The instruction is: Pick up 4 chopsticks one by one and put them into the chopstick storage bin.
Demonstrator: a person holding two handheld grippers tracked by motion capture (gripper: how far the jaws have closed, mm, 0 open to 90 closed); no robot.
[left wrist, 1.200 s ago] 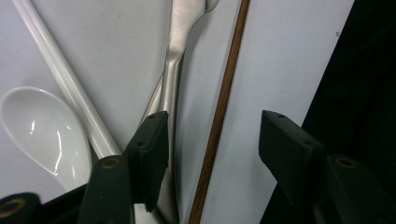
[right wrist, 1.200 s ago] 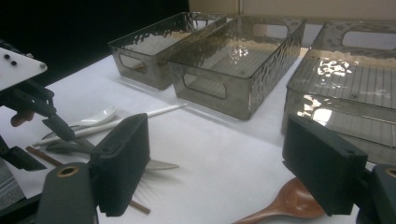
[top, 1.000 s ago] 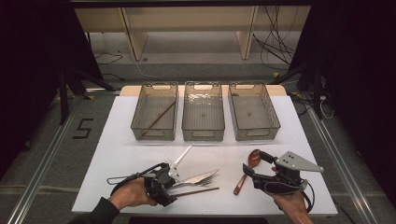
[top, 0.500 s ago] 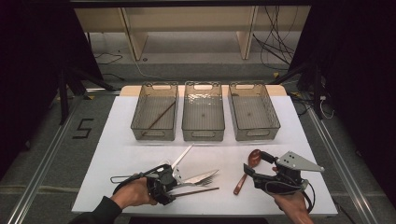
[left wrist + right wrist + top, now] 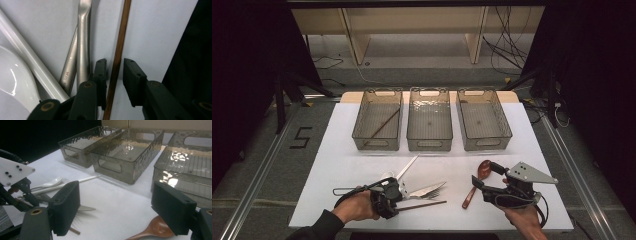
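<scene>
A thin brown chopstick [image 5: 122, 37] lies on the white table between the jaws of my left gripper [image 5: 115, 62]. The jaws have just been closing, and a gap still shows beside the right jaw. In the high view this left gripper [image 5: 399, 200] sits at the near end of the chopstick [image 5: 424, 204]. Beside it lie a white spoon [image 5: 15, 75] and metal cutlery handles [image 5: 82, 50]. My right gripper [image 5: 486, 175] stands wide open over a wooden spoon [image 5: 469, 197], whose bowl [image 5: 155, 230] shows low between the jaws of the right gripper [image 5: 120, 202].
Three clear bins stand in a row at the back: left [image 5: 362, 135], middle [image 5: 429, 145], right [image 5: 507, 132]. The left bin holds one chopstick [image 5: 382, 125]. A metal knife and fork [image 5: 427, 191] lie mid-table. The table's front edge is close to both hands.
The left gripper's jaws have drawn closer together around the brown chopstick. The left hand has barely shifted, and the right gripper has stayed where it was.
</scene>
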